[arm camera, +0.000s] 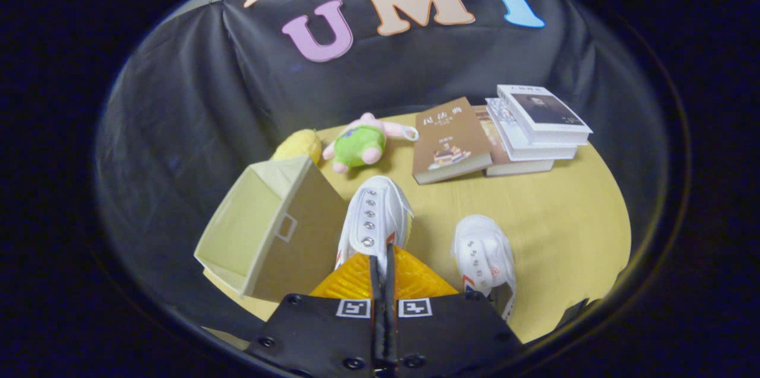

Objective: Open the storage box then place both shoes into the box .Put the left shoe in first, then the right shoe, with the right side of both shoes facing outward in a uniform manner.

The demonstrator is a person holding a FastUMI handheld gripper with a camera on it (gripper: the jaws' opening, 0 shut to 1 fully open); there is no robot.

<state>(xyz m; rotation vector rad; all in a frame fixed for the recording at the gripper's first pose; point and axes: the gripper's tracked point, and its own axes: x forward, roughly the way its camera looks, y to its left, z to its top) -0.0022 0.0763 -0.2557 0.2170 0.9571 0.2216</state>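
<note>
A gripper point(383, 265) shows at the bottom centre of the frame, its two orange fingers point(350, 280) drawn almost together. They look pinched on the rear of a white shoe point(375, 218) that points away up the middle of the frame, though the contact itself is hidden behind the fingers. Left of that shoe, touching or nearly touching it, stands a cream fabric box point(270, 226), its top open and nothing visible inside. A second white shoe point(484, 259) lies on the yellow table point(564, 218) at lower right, apart from the first. Beyond the shoes, toward the upper centre, sit a green and pink soft toy point(356, 143), a yellow lemon-like thing point(300, 143) and a few books point(504, 132). By the look of it, the box is open and no shoe is in; both remain to be placed.
</note>
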